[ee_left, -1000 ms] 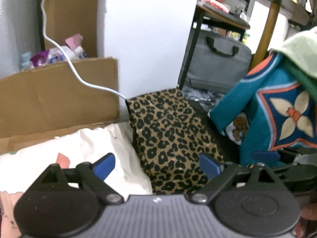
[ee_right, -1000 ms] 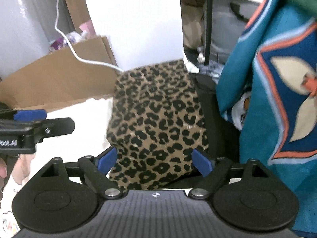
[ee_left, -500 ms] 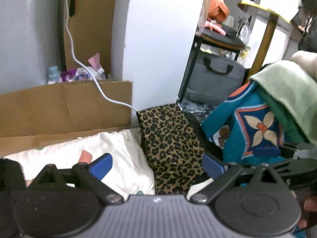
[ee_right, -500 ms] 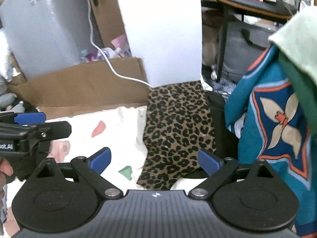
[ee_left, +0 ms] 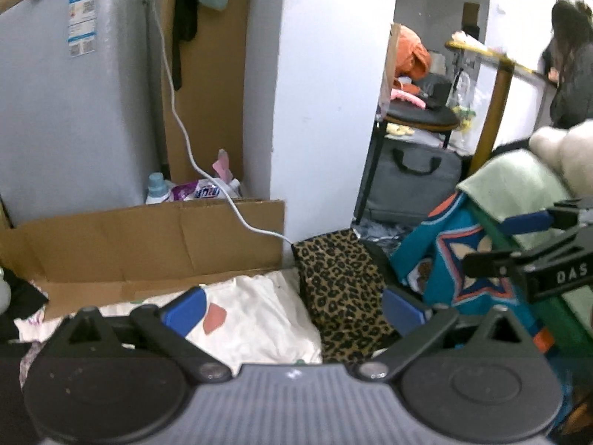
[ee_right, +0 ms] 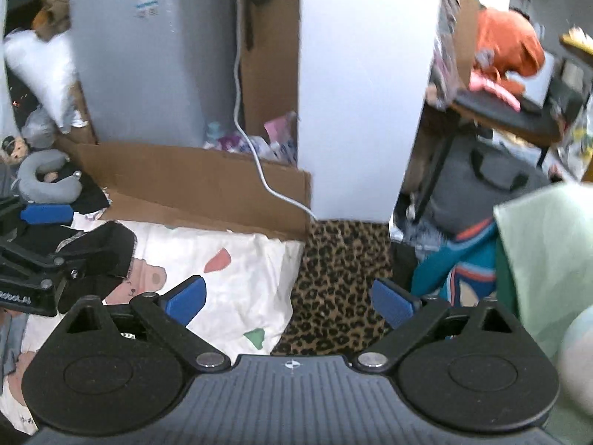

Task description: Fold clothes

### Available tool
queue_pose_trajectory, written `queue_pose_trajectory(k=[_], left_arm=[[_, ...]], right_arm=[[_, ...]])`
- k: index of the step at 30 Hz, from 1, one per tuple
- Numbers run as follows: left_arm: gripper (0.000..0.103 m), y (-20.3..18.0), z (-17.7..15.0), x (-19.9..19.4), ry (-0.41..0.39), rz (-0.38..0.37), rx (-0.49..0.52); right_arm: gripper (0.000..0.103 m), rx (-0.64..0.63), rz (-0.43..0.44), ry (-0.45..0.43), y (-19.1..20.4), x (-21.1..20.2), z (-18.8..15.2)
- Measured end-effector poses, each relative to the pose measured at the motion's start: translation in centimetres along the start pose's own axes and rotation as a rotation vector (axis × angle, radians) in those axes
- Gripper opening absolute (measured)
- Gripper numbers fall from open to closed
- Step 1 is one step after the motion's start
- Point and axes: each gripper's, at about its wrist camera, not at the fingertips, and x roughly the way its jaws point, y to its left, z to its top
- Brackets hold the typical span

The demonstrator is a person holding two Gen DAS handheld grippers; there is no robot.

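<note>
A folded leopard-print garment (ee_left: 343, 289) lies at the foot of a white pillar, beside a white sheet with coloured patches (ee_left: 244, 319); it also shows in the right wrist view (ee_right: 337, 282). A pile of clothes with a teal patterned piece (ee_left: 456, 270) and a pale green one (ee_left: 519, 185) stands to the right. My left gripper (ee_left: 292, 307) is open and empty, raised above the sheet. My right gripper (ee_right: 289, 298) is open and empty, over the sheet and the leopard garment. A black garment (ee_right: 107, 248) lies at the left.
A white pillar (ee_left: 326, 92) and flattened cardboard (ee_left: 148, 237) stand behind the sheet, with a white cable (ee_left: 192, 148) hanging down. A grey appliance (ee_left: 74, 104) is at the back left. A grey bag (ee_left: 411, 181) sits under a small black table (ee_left: 418, 118).
Both grippers have pulled back and risen away from the leopard garment, which now looks smaller and farther. More of the room and the sheet has come into view. Both stay open.
</note>
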Motion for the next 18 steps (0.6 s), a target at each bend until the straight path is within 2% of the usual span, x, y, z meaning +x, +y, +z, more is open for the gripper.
queue_pose_trajectory(k=[7,18], left_arm=[[0.102,1.4,-0.2,-4.8,-0.02,0.046,-0.029],[0.102,3.1,-1.8,-11.2,-0.024,0.103,-0.081]], right_arm=[[0.099,0.003,0.038,-0.019,2.3,-4.0,1.6],[0.099,0.075,0.046,-0.047,4.5,-9.7,-1.1]])
